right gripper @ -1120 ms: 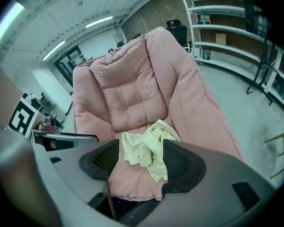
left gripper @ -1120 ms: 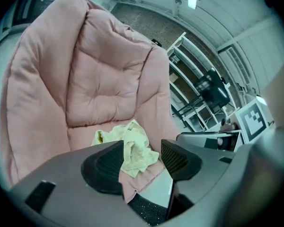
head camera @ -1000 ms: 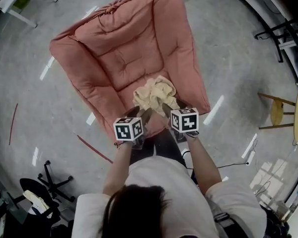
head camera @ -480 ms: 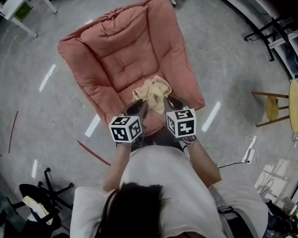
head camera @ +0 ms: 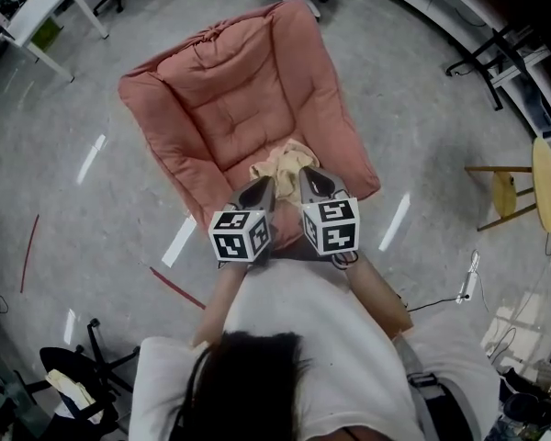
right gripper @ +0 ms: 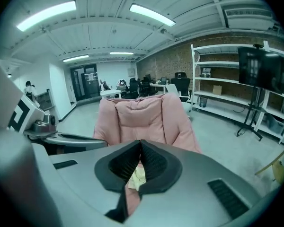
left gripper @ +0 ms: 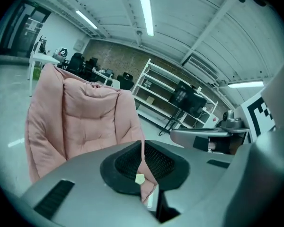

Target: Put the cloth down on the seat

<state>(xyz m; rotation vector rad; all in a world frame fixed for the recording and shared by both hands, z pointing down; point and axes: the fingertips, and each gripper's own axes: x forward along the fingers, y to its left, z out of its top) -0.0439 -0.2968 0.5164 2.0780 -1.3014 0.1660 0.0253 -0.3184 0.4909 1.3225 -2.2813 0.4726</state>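
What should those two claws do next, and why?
Probably just draw both claws back from the chair. The yellow cloth already lies crumpled at the front of the seat of the pink chair. The left claw and right claw are shut, apparently with nothing pinched, close by the cloth's near edge. Nothing seems left to place.

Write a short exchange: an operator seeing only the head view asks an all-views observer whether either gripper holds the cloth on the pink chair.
Operator: The cloth lies on the seat, but I can't judge the jaws from above. Is the left gripper holding it?
Observer: No; the left gripper view shows its jaws together, with nothing pinched.
Operator: And the right gripper?
Observer: Shut too; its view shows cloth only through the gap beneath the jaws, lying beyond them.
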